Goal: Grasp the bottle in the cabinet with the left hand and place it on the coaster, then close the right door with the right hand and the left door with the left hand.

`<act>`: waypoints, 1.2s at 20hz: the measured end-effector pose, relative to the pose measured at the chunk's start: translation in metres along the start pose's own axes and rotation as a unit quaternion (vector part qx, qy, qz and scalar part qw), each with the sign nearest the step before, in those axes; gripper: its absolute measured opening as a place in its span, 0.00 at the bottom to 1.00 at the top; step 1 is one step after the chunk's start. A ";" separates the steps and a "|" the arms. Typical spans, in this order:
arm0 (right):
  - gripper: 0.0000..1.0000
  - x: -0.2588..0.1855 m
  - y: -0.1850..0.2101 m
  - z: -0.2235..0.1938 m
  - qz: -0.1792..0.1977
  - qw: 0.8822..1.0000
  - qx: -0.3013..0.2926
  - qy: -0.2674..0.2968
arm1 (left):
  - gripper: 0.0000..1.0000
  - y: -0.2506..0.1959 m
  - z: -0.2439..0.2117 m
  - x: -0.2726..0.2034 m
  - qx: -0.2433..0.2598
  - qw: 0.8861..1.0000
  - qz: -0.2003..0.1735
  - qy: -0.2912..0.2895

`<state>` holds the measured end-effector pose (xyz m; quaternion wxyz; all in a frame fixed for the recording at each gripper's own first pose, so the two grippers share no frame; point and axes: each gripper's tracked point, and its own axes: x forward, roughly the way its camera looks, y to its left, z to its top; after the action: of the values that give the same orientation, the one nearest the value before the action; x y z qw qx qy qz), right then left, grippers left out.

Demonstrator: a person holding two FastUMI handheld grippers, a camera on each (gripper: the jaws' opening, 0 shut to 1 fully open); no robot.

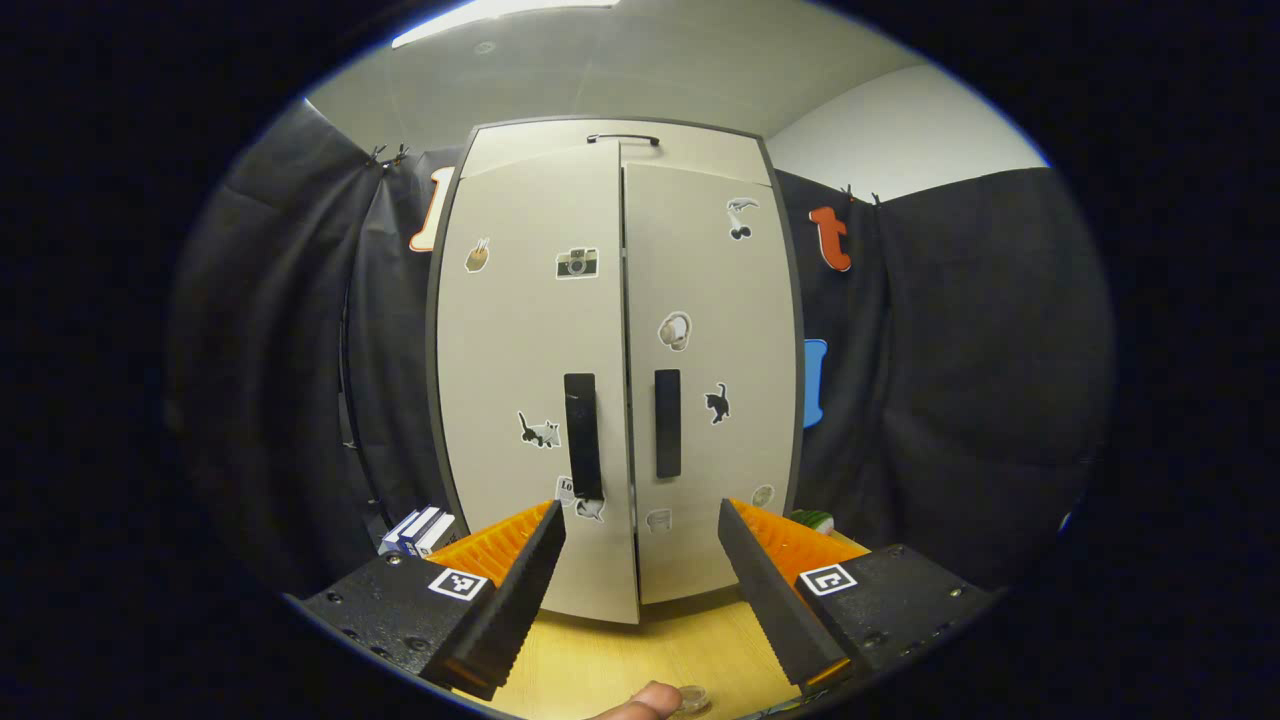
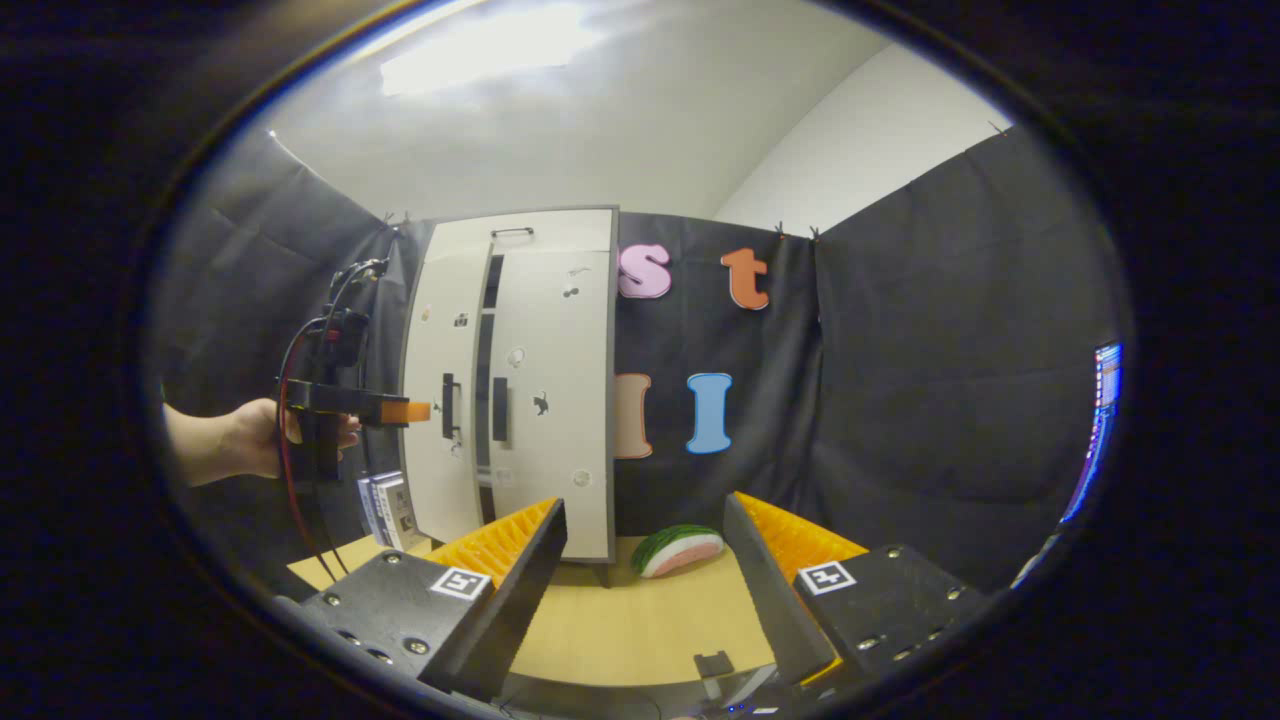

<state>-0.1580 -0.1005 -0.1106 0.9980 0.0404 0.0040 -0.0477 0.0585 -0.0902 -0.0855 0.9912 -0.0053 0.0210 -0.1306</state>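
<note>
The pale cabinet stands on the wooden table (image 1: pixel 600 670) straight ahead of my left gripper (image 1: pixel 640 508), which is open and holds nothing. Its right door (image 1: pixel 715 380) sits flush. The left door (image 1: pixel 520 380) stands slightly ajar, its inner edge forward of the other, with the black left handle (image 1: pixel 583 435) just beyond my fingertips. In the right gripper view a hand holds the left gripper (image 2: pixel 405 411) close to that handle (image 2: pixel 449 405), and a dark gap shows between the doors. My right gripper (image 2: pixel 643 502) is open and empty, well back from the cabinet (image 2: pixel 555 380). A small round top (image 1: pixel 690 700), perhaps the bottle's, shows beside a fingertip.
A watermelon slice (image 2: pixel 678 550) lies on the table (image 2: pixel 640 620) right of the cabinet. Small boxes (image 2: pixel 390 510) lean at the cabinet's left side, also seen as boxes (image 1: pixel 420 530) in the left gripper view. Black cloth walls close in behind and on both sides.
</note>
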 end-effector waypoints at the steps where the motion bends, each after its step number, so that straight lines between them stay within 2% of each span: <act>1: 0.96 0.005 0.007 0.000 0.003 1.000 -0.001 0.003 | 0.98 0.002 0.004 -0.011 -0.002 1.000 0.002 -0.001; 2: 0.94 0.010 0.013 0.002 0.006 1.000 -0.007 0.002 | 0.98 0.002 0.005 -0.018 -0.007 1.000 0.002 -0.002; 7: 0.96 0.048 0.057 0.025 0.026 1.000 -0.017 -0.005 | 0.98 -0.008 0.016 -0.035 -0.013 1.000 -0.025 -0.006; 10: 0.94 0.066 0.086 0.034 0.038 0.999 -0.019 -0.005 | 0.98 0.003 0.029 -0.040 0.004 1.000 -0.016 -0.021; 12: 0.96 0.075 0.103 0.039 0.044 0.999 -0.024 -0.006 | 0.98 0.010 0.033 -0.043 -0.007 0.999 -0.017 -0.028; 15: 0.94 0.090 0.120 0.038 0.039 0.999 -0.003 0.008 | 1.00 0.022 0.039 -0.051 -0.018 0.999 -0.017 -0.022; 18: 0.96 0.097 0.131 0.056 0.040 0.999 0.003 -0.005 | 0.97 0.024 0.041 -0.059 -0.021 0.999 -0.024 -0.017; 20: 0.96 0.102 0.137 0.061 0.040 0.999 0.007 -0.008 | 0.96 0.032 0.042 -0.065 -0.018 1.000 -0.008 -0.022; 24: 0.96 0.112 0.127 0.058 0.007 1.000 -0.004 0.000 | 0.96 0.030 0.019 -0.070 -0.011 1.000 -0.015 -0.009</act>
<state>-0.0340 0.0103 -0.0443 0.9985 0.0364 0.0044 -0.0411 -0.0001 -0.0431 -0.0645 0.9891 -0.0181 0.0136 -0.1456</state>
